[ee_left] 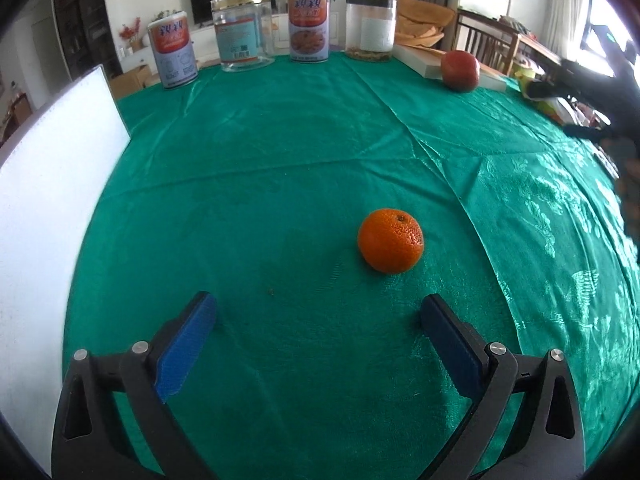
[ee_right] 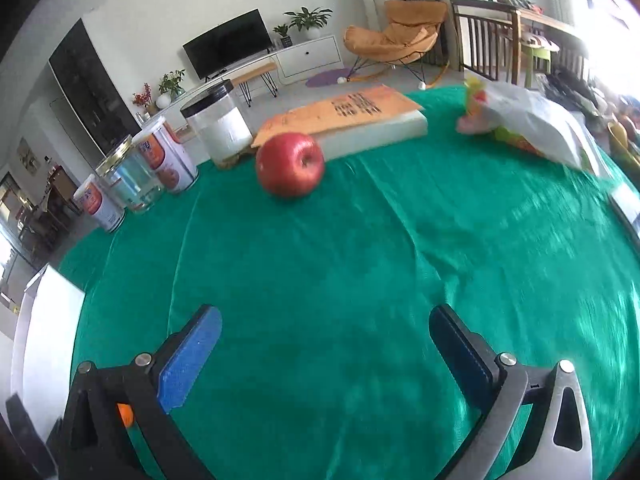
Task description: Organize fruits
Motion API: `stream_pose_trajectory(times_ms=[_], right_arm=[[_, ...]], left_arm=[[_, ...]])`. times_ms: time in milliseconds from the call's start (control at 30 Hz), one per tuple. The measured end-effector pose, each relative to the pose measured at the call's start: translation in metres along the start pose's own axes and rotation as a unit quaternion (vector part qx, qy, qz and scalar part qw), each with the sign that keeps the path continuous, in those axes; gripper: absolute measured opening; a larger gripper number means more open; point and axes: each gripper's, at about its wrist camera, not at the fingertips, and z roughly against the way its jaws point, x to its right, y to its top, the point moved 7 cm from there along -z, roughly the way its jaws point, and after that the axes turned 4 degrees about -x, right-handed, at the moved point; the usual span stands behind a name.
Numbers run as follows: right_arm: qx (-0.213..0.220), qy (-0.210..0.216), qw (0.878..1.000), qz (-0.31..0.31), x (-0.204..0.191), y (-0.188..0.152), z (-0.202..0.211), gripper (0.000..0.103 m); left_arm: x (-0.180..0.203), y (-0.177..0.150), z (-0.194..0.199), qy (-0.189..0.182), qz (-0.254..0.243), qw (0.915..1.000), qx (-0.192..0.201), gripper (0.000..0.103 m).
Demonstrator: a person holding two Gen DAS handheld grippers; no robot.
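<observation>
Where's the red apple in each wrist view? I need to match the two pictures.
Left wrist: apple far, upper right, against the white book.
Right wrist: apple upper centre-left, just in front of the same book.
Shared landmark: black-lidded clear jar, left of the apple in both.

jars point(ee_left: 244, 32), tins point(ee_left: 309, 26), perhaps a book point(ee_right: 360, 120).

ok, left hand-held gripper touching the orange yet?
Apart. The left wrist view shows the left hand-held gripper open, with a strip of green tablecloth plainly visible between its fingertips and the orange ahead.
</observation>
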Motion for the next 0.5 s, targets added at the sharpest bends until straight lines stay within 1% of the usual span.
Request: stream_pose_trajectory(times_ms=[67,100,167,233,267,300,333,367,400,500], right_arm=[[-0.001,-0.008,1.000,0.017,-0.020,0.034,-0.025,0.103],[-0.008,-0.019,0.999,0.025,-0.027,0.047,-0.038,0.103],[-0.033,-0.061,0.997,0.037,-0.037,0.067,-0.066,0.103],[-0.051,-0.088,0.994,0.035,-0.043,0.077,-0.088,0.103],[-0.057,-0.096,0.993,0.027,-0.042,0.081,-0.095,0.103],[-0.063,-0.095,0.993,0.014,-0.041,0.081,-0.102,0.102],[-0.069,-0.092,0.993,0.001,-0.038,0.079,-0.105,0.098],[-0.074,-0.104,0.992,-0.011,-0.033,0.075,-0.106,0.062],[-0.065,-0.096,0.993,-0.023,-0.030,0.072,-0.103,0.060],[-0.052,-0.073,0.995,-0.043,-0.021,0.056,-0.088,0.060]], left_arm=[[-0.001,0.000,0.001,-0.004,0.002,1.0000,0.002,0.101],[-0.001,0.000,0.001,-0.007,0.005,1.0000,0.003,0.101],[-0.002,0.001,0.001,-0.007,0.008,0.9999,0.004,0.101],[-0.001,0.001,0.001,-0.005,0.006,1.0000,0.003,0.101],[0.000,0.001,0.001,-0.004,0.005,1.0000,0.003,0.101],[0.000,0.000,0.001,-0.005,0.004,1.0000,0.003,0.101],[0.000,0.000,0.001,-0.006,0.005,1.0000,0.004,0.101],[-0.001,0.000,0.001,-0.007,0.006,0.9999,0.004,0.101],[-0.001,0.000,0.001,-0.008,0.007,0.9999,0.004,0.101],[-0.001,0.000,0.001,-0.009,0.007,0.9999,0.004,0.101]])
